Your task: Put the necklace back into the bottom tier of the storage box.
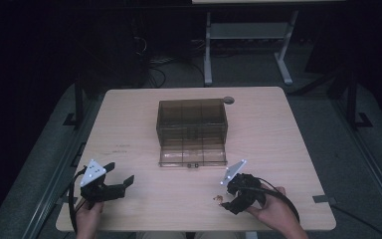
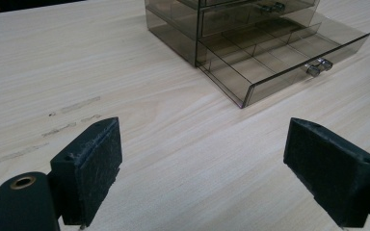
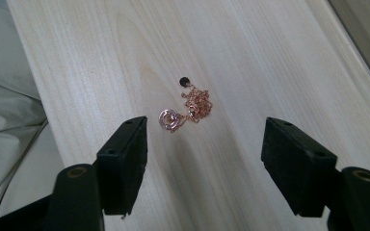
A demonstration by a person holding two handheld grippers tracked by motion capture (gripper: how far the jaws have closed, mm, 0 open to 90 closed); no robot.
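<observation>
Necklace (image 3: 189, 107) lies near the tabletop (image 3: 250, 57) edge, bare wood around; our right tool (image 3: 204, 154) gapes wide above it, holding nothing.

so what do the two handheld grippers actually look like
Both are black. The left gripper and right gripper each carry a grey three-cornered plate with white dots and trail a black cable. The jaws end in blocky black pads, with brass-ringed holes near their bases.

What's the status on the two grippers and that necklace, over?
Left gripper open, idle over bare table. Right gripper open above necklace, not touching. Organizer's bottom drawer open; nothing in the way.
</observation>
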